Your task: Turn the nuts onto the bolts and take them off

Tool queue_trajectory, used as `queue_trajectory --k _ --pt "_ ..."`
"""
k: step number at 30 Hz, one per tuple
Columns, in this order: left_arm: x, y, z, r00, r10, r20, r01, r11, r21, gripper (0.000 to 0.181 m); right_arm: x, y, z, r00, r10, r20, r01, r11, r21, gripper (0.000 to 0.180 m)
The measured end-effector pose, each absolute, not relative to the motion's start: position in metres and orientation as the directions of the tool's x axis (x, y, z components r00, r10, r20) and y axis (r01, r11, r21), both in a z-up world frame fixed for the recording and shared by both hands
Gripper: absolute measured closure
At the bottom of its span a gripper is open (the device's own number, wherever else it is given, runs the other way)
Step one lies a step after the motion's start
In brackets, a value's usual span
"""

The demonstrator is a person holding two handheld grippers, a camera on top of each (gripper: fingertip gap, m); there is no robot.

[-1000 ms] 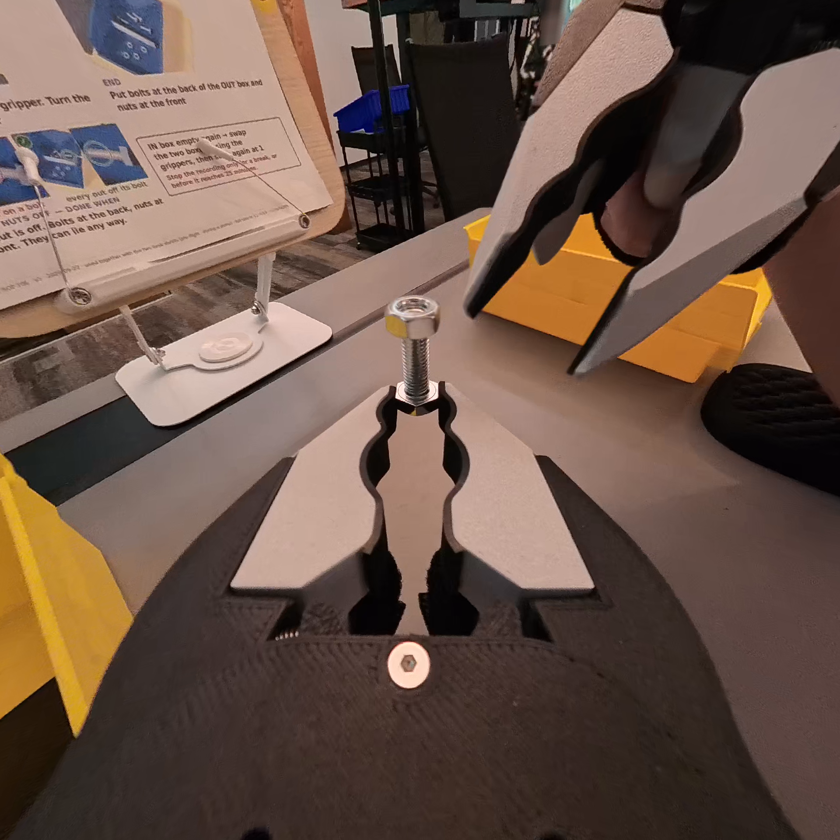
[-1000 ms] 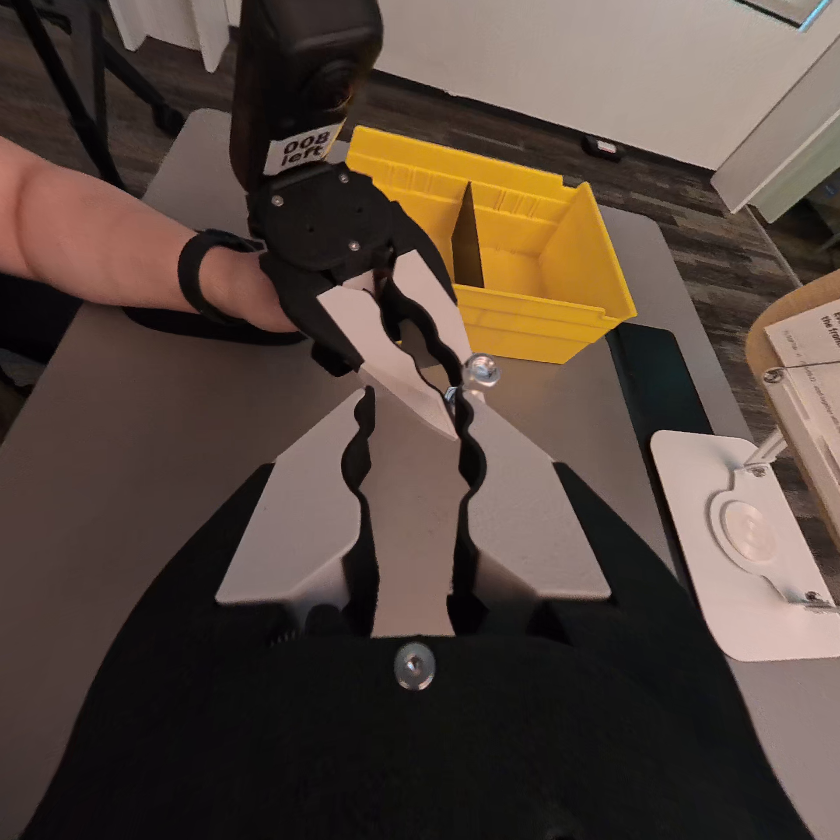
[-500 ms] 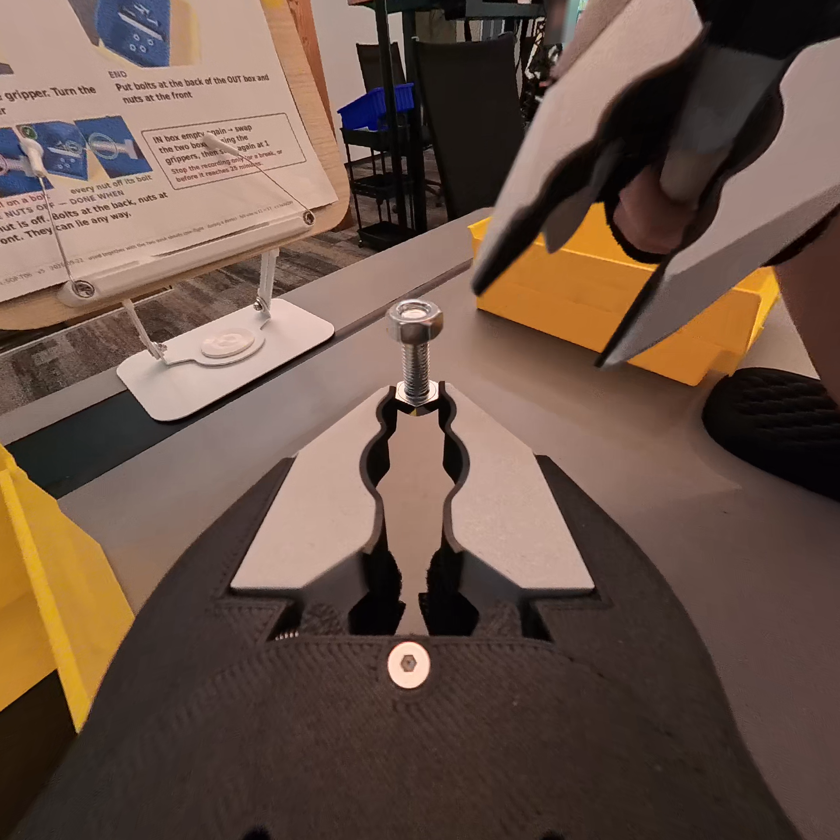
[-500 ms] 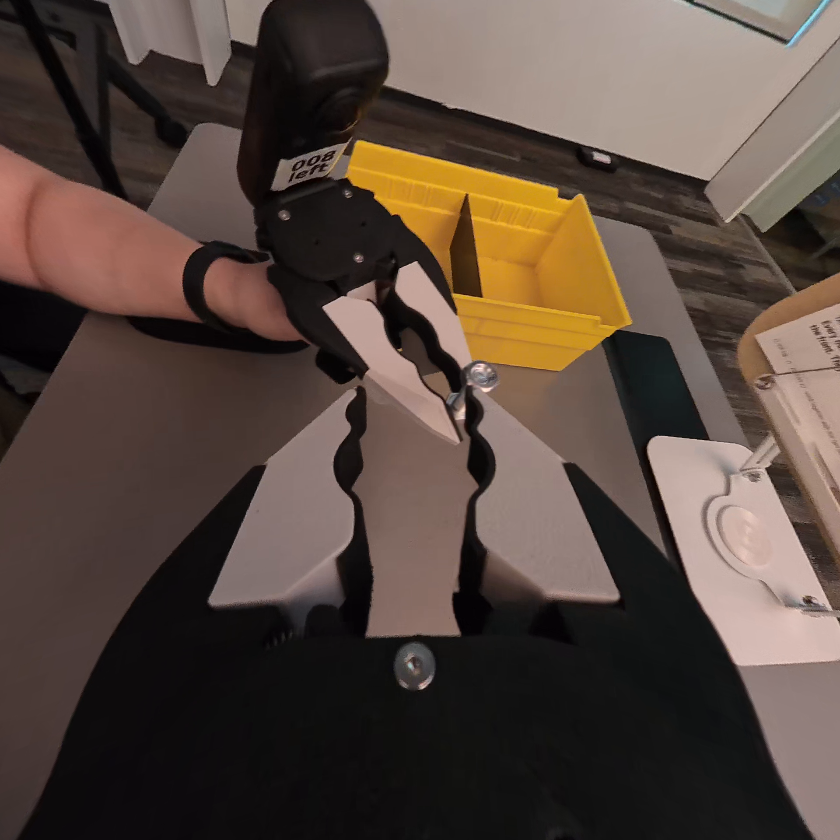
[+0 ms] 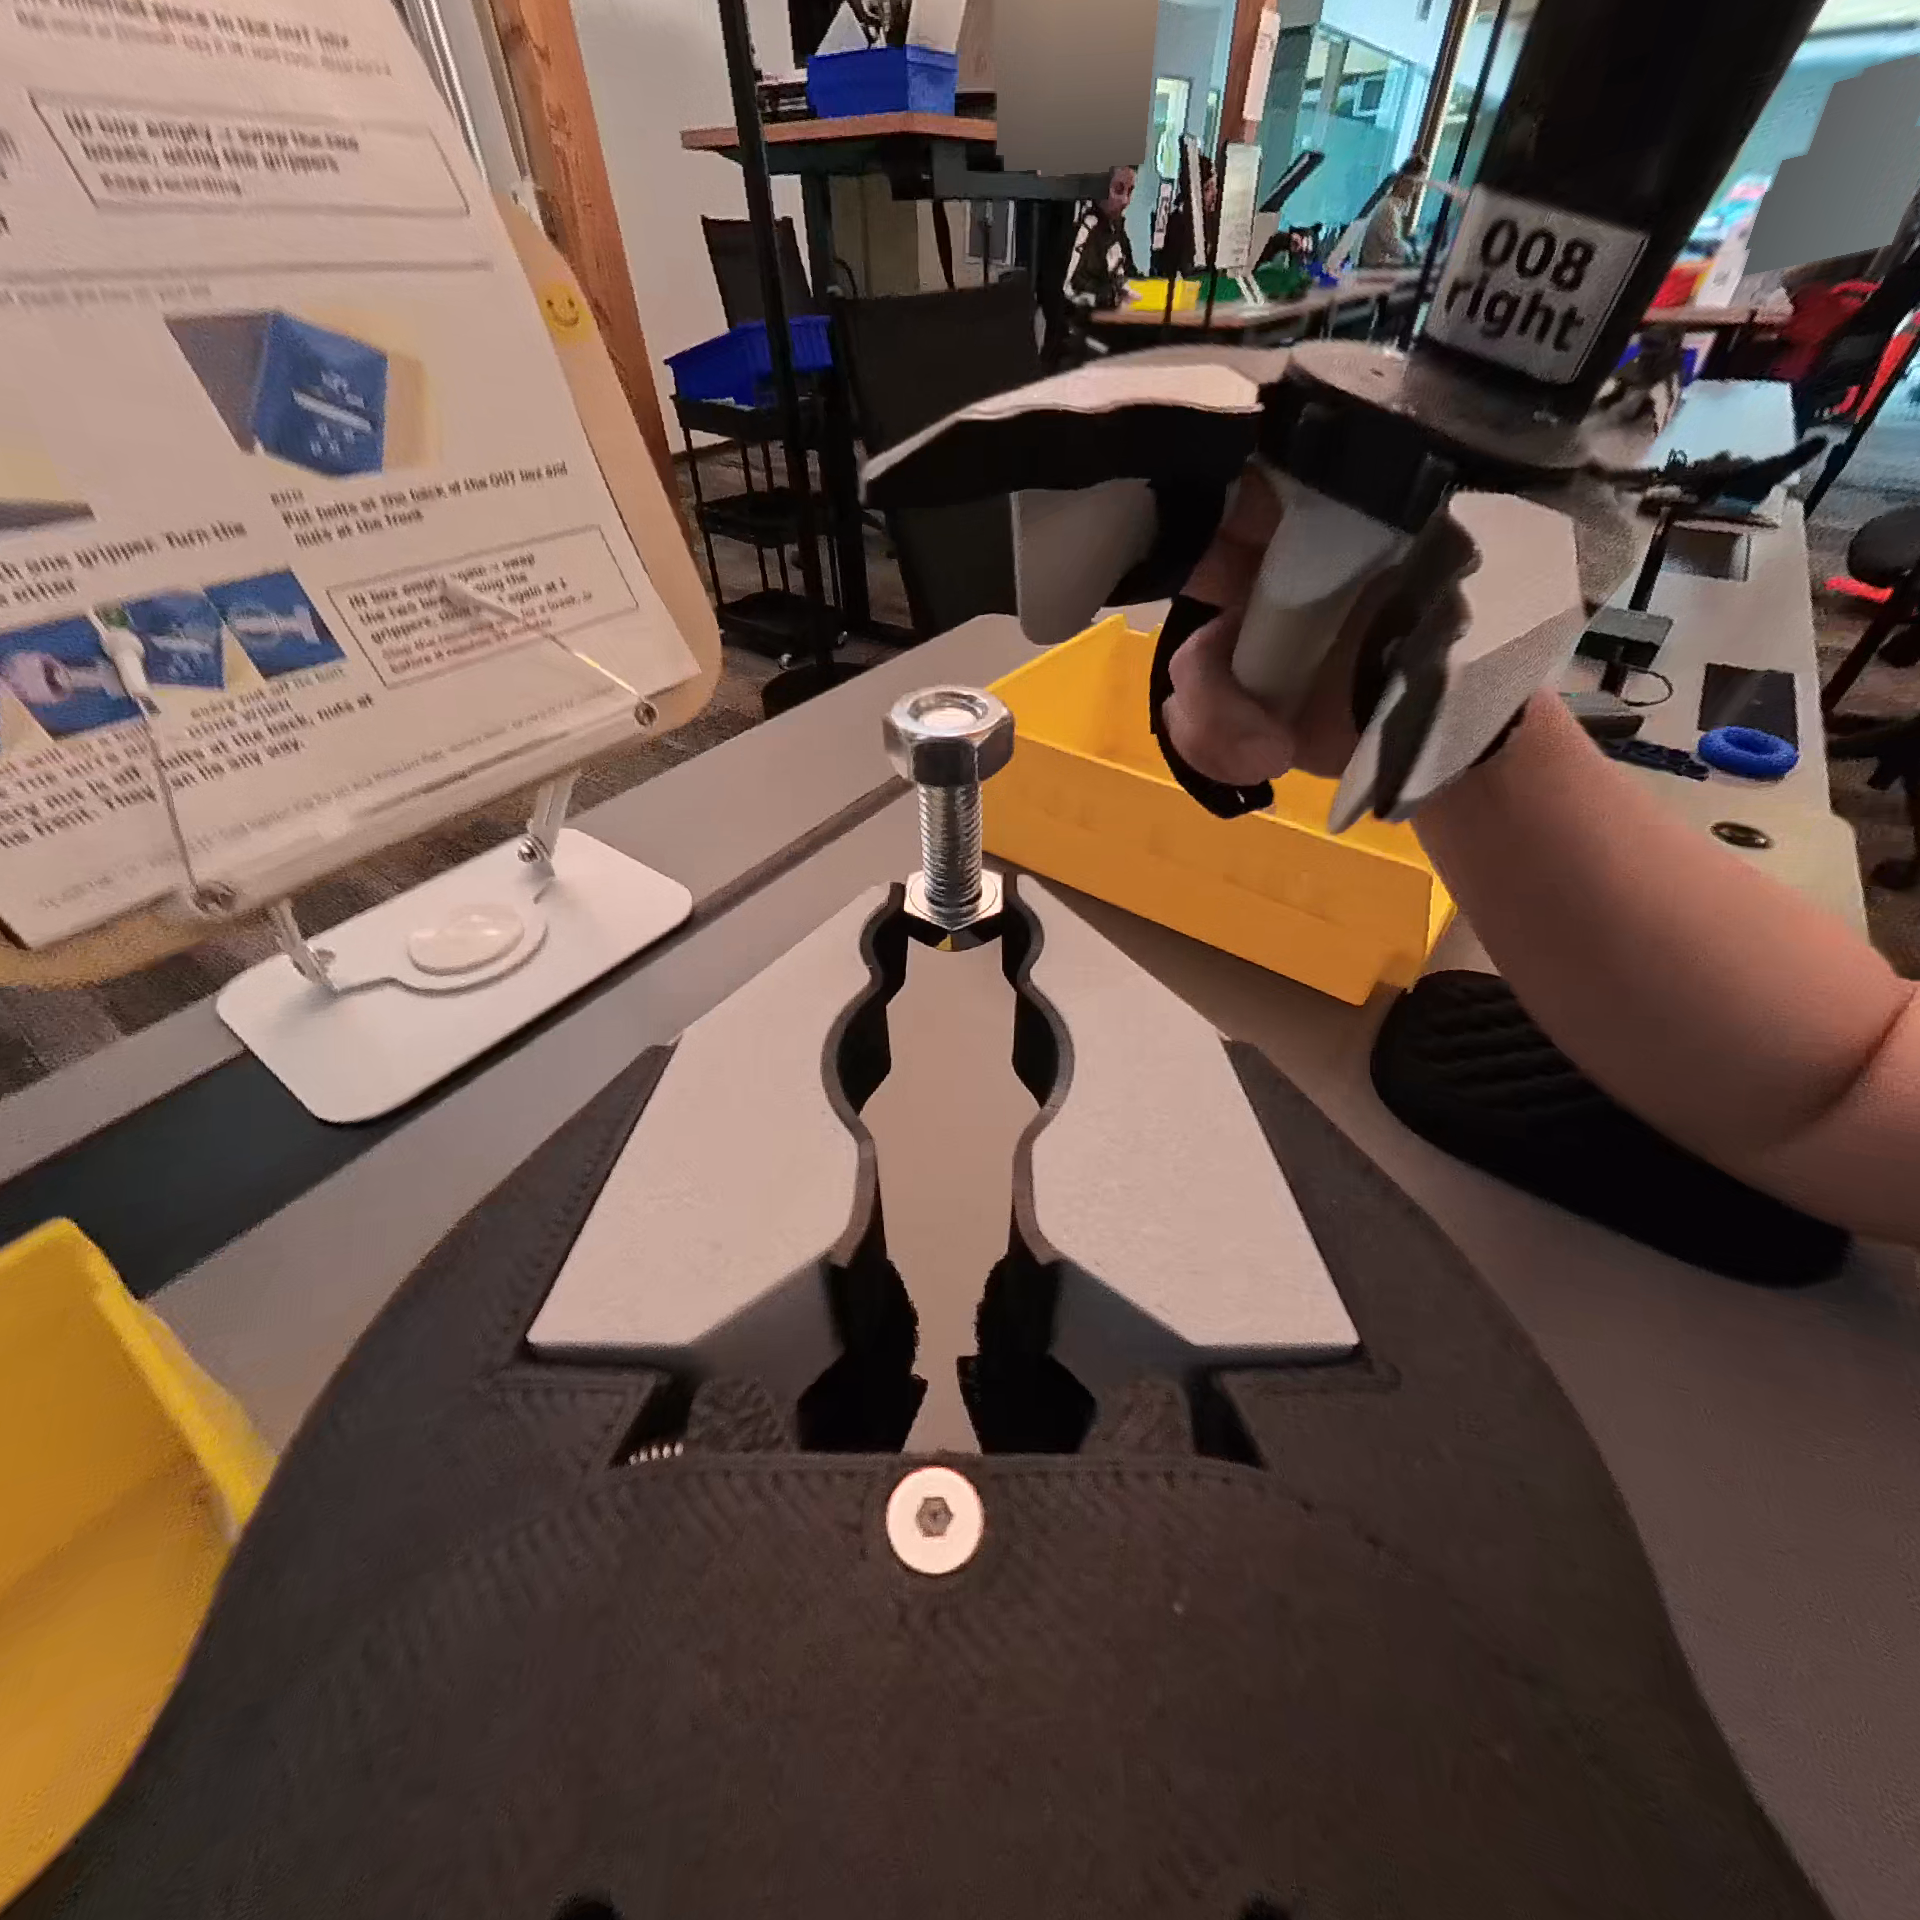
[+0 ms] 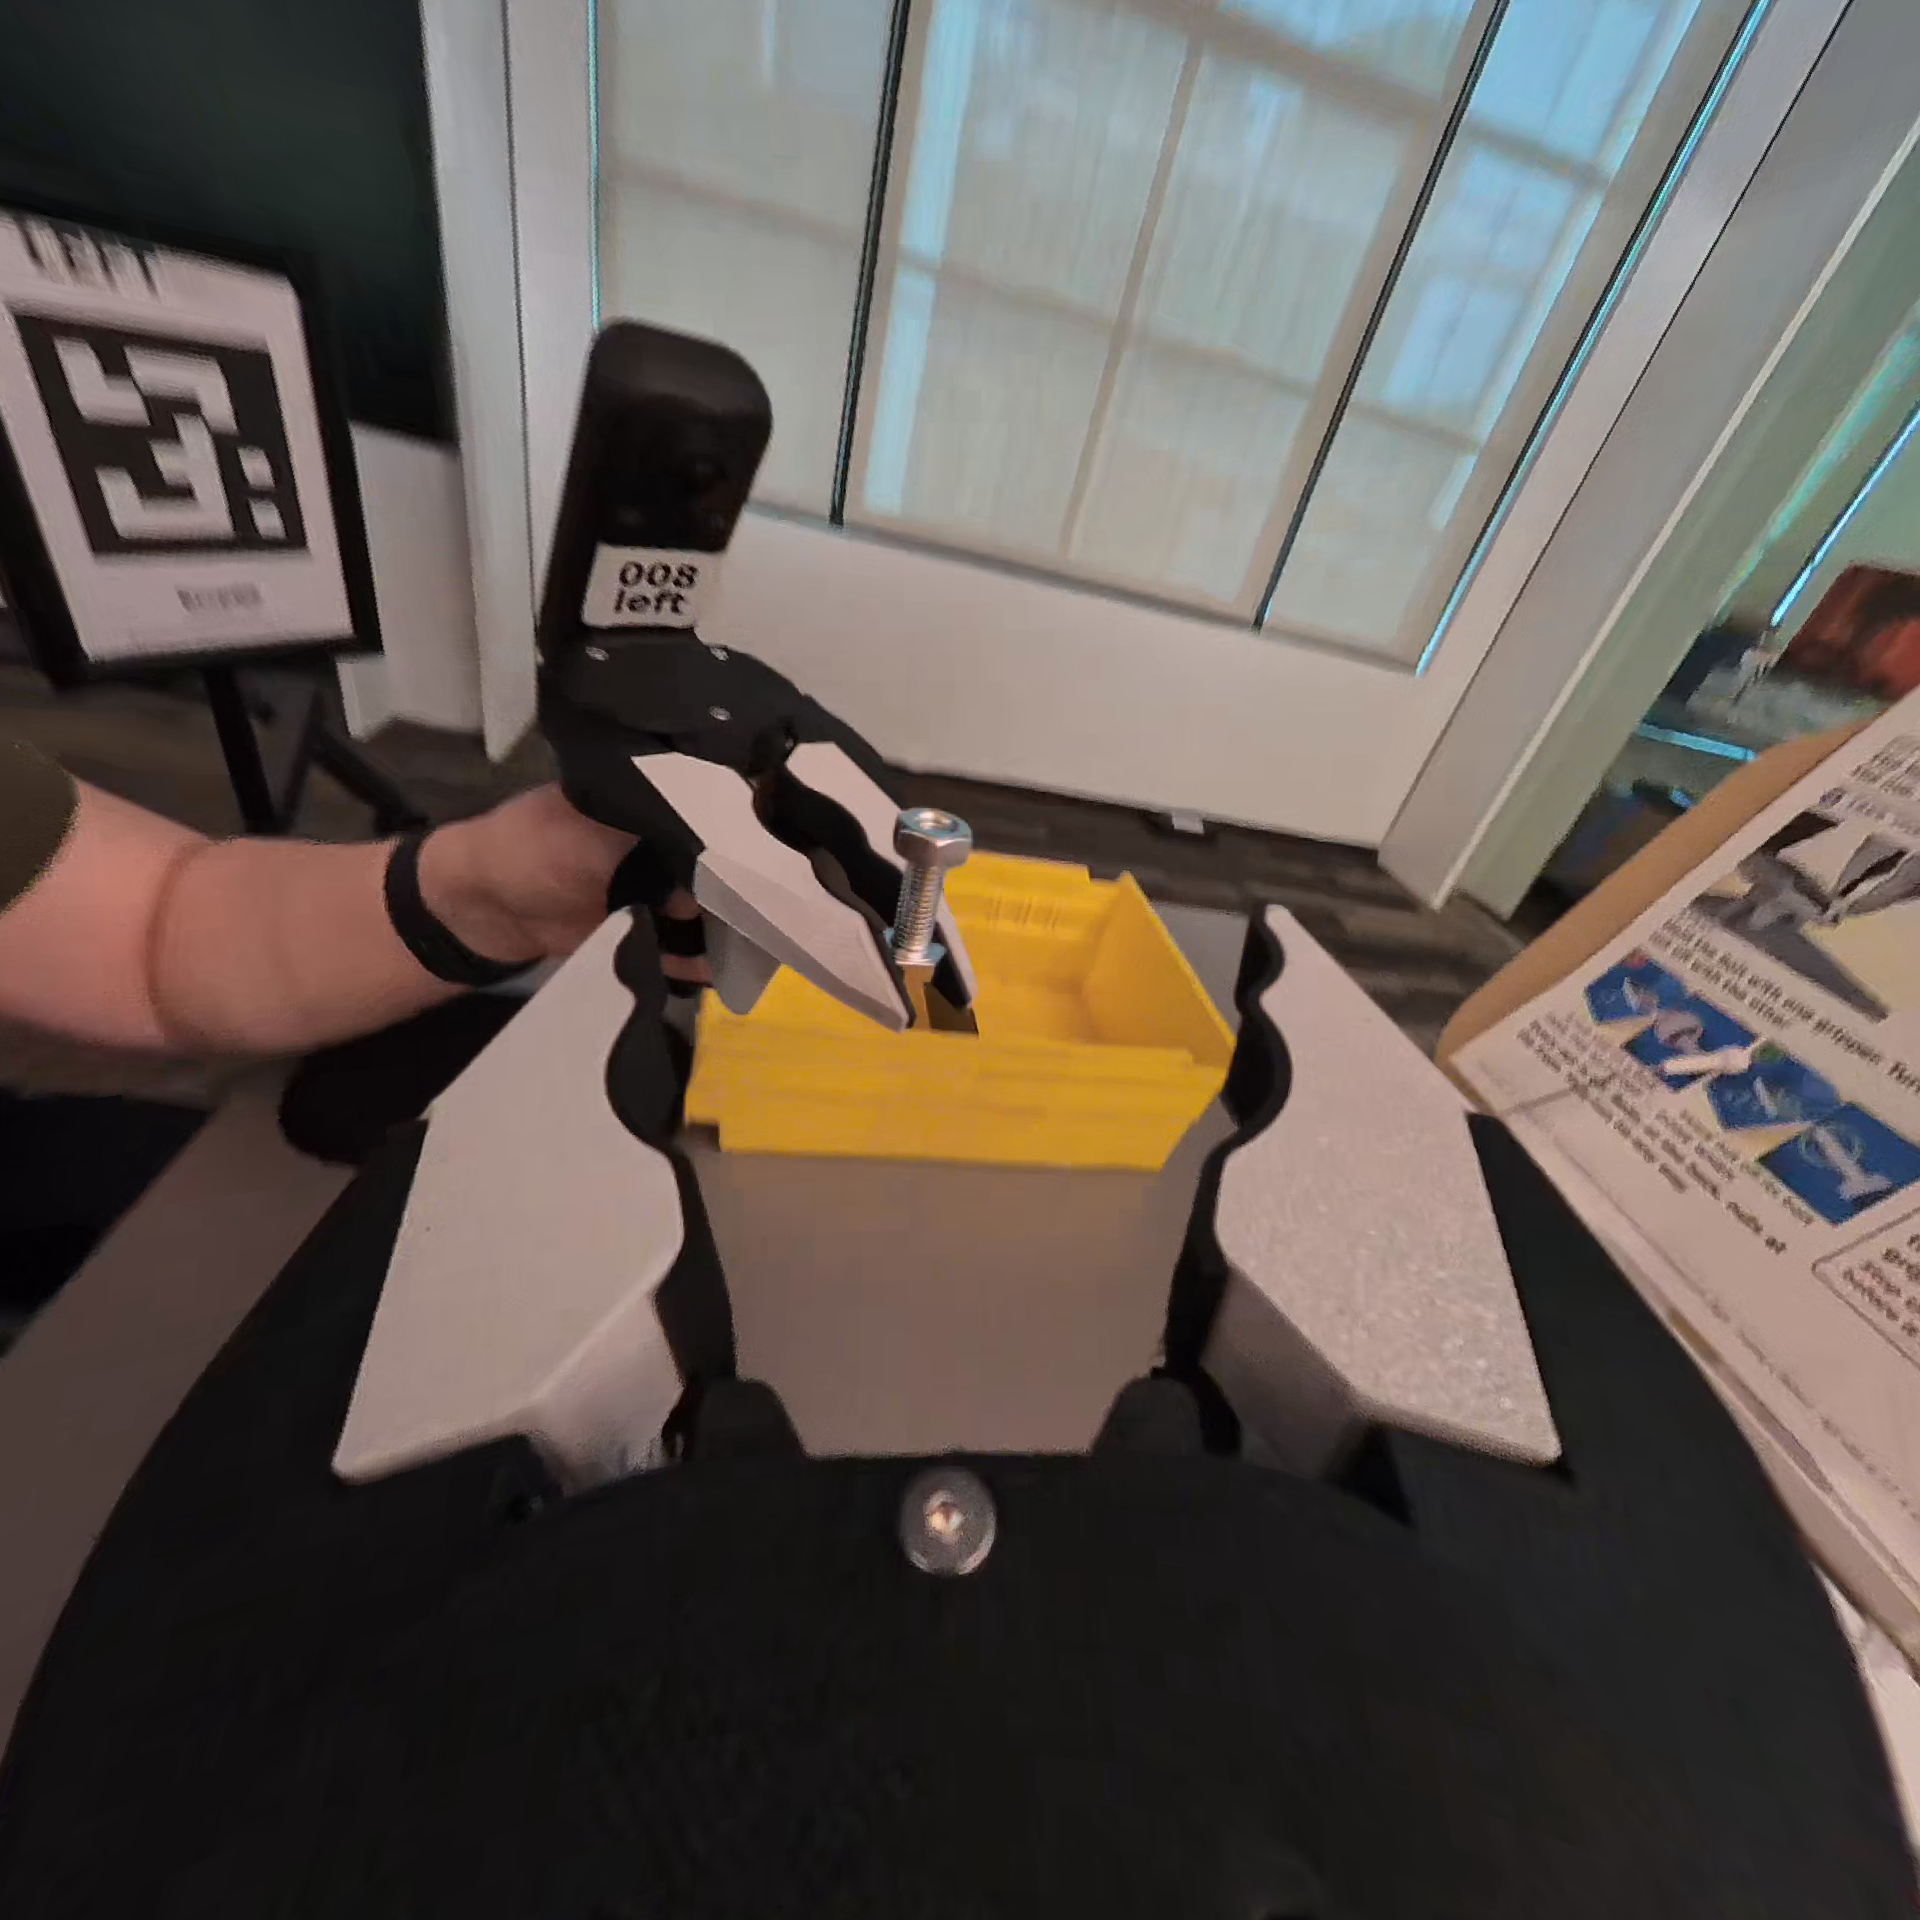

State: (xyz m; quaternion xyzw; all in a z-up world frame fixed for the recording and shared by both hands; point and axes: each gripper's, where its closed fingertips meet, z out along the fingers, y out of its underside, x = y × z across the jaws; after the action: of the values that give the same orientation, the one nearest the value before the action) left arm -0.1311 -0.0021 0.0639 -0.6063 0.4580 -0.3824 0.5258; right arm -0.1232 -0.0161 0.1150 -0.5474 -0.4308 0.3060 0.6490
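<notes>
A silver bolt (image 5: pixel 948 800) stands upright, head on top, with a nut (image 5: pixel 951 899) near its lower end. My left gripper (image 5: pixel 951 920) is shut on that nut at its very tips. My right gripper (image 5: pixel 1112 655) hangs open and empty up to the right of the bolt head, apart from it. In the right wrist view the right gripper (image 6: pixel 945 1029) is wide open, with the bolt (image 6: pixel 920 894), the nut (image 6: pixel 914 951) and the left gripper (image 6: pixel 925 987) a little ahead of it.
A yellow divided bin (image 5: pixel 1195 862) sits on the grey table behind the bolt; it also shows in the right wrist view (image 6: pixel 935 1101). A second yellow bin (image 5: pixel 83 1455) is at near left. An instruction sheet on a white stand (image 5: pixel 260 468) is at left. A black pad (image 5: pixel 1538 1122) lies under the right forearm.
My right gripper has lifted away from the bolt head, swung from pointing down to nearly level, and opened wider. My left gripper has kept its hold on the nut and bolt.
</notes>
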Motion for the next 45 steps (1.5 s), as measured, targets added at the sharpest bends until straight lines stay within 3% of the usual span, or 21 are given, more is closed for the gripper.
queue_trajectory --k 5,9,15,24,33,40,45 --pt "-0.114 -0.002 0.112 0.206 -0.978 -0.026 -0.123 0.000 -0.992 0.164 -0.116 -0.032 0.139 0.376 0.914 0.154 -0.127 0.215 -0.968 0.048" --pt "-0.091 -0.005 0.134 0.118 -0.993 -0.017 -0.062 0.010 -0.998 0.164 -0.123 -0.026 0.138 0.386 0.915 0.118 -0.156 0.191 -0.969 0.034" --pt "-0.076 -0.003 0.108 0.041 -0.999 0.023 -0.082 -0.026 -0.996 0.164 -0.128 -0.021 0.135 0.389 0.918 0.080 -0.182 0.161 -0.970 0.035" --pt "-0.055 0.005 0.066 0.038 -0.999 -0.001 -0.216 -0.007 -0.976 0.164 -0.140 -0.010 0.114 0.422 0.902 0.093 -0.078 0.139 -0.987 0.036" --pt "-0.075 0.031 0.087 0.167 -0.985 -0.047 -0.154 0.021 -0.988 0.164 -0.135 -0.017 0.116 0.452 0.867 0.208 0.037 0.214 -0.976 0.044" --pt "-0.070 0.010 0.084 0.088 -0.994 -0.058 -0.198 0.040 -0.979 0.164 -0.136 -0.007 0.112 0.500 0.844 0.193 0.047 0.196 -0.979 0.043" --pt "-0.068 0.018 0.079 0.141 -0.984 -0.113 -0.222 0.079 -0.972 0.164 -0.139 -0.014 0.105 0.475 0.845 0.244 0.142 0.200 -0.969 0.045"
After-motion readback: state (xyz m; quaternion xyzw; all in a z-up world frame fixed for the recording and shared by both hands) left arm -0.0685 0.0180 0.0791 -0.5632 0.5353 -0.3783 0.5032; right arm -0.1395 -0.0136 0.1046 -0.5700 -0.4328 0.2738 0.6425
